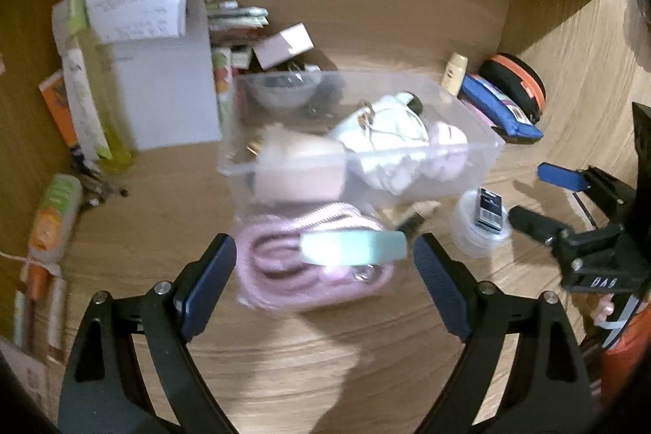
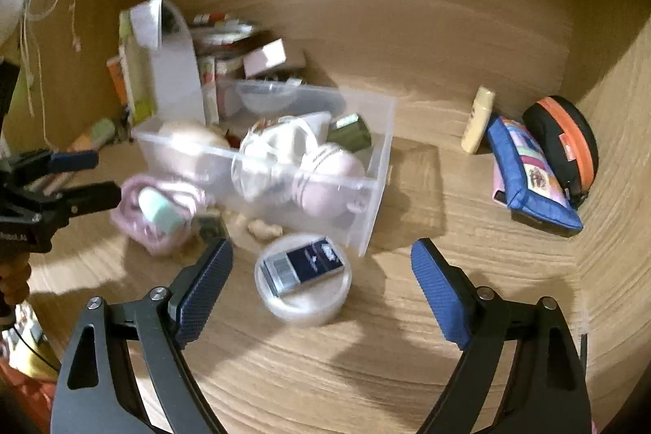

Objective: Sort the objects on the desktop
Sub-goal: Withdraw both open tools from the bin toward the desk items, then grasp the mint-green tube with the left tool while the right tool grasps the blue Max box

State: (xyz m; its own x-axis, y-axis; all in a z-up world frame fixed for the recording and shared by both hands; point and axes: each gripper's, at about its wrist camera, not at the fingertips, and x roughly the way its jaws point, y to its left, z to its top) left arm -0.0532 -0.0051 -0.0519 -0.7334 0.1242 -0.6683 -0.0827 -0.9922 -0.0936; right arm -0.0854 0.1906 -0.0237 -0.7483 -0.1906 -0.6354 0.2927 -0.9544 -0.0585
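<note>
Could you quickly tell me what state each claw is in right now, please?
Left claw: open, holding nothing, over the pink cable bundle.
Right claw: open, holding nothing, near the round white container.

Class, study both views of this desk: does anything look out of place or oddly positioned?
Yes. A small dark blue box lies on top of a round white tub rather than on the desk, and a pink cable bundle lies loose beside the clear bin, not inside.

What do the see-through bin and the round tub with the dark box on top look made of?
Bin: likely rigid clear plastic, glossy; its contents show through the walls. Round tub: probably translucent, frosted white plastic with a matte look. Dark box on it: seems printed cardboard, though blur leaves that open.
</note>
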